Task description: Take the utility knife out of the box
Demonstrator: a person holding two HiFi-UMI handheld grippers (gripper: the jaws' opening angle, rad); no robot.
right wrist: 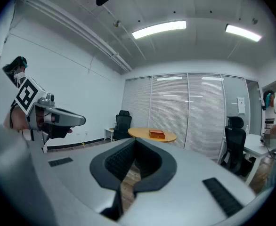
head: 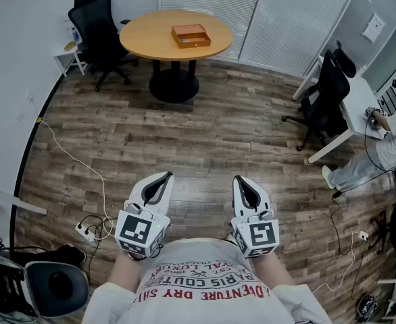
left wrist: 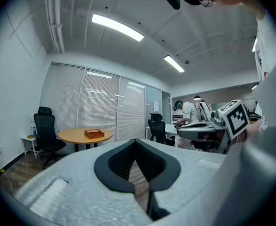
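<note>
A small brown wooden box (head: 190, 36) lies on the round wooden table (head: 144, 38) at the far end of the room, well away from both grippers. Both gripper views show that box (left wrist: 94, 133) (right wrist: 157, 134) small and distant, straight ahead. No utility knife shows in any view. My left gripper (head: 165, 176) and right gripper (head: 238, 179) are held side by side close to my body, above the wood floor, pointing toward the table. The left gripper (left wrist: 136, 140) has its tips together with nothing between them. So does the right gripper (right wrist: 135, 139).
A black office chair (head: 96, 25) and a small white side table (head: 68, 54) stand left of the round table. At the right, another black chair (head: 326, 96) faces a white desk (head: 357, 106) with a seated person (head: 387, 147). A cable and power strip (head: 86, 229) lie on the floor at the left.
</note>
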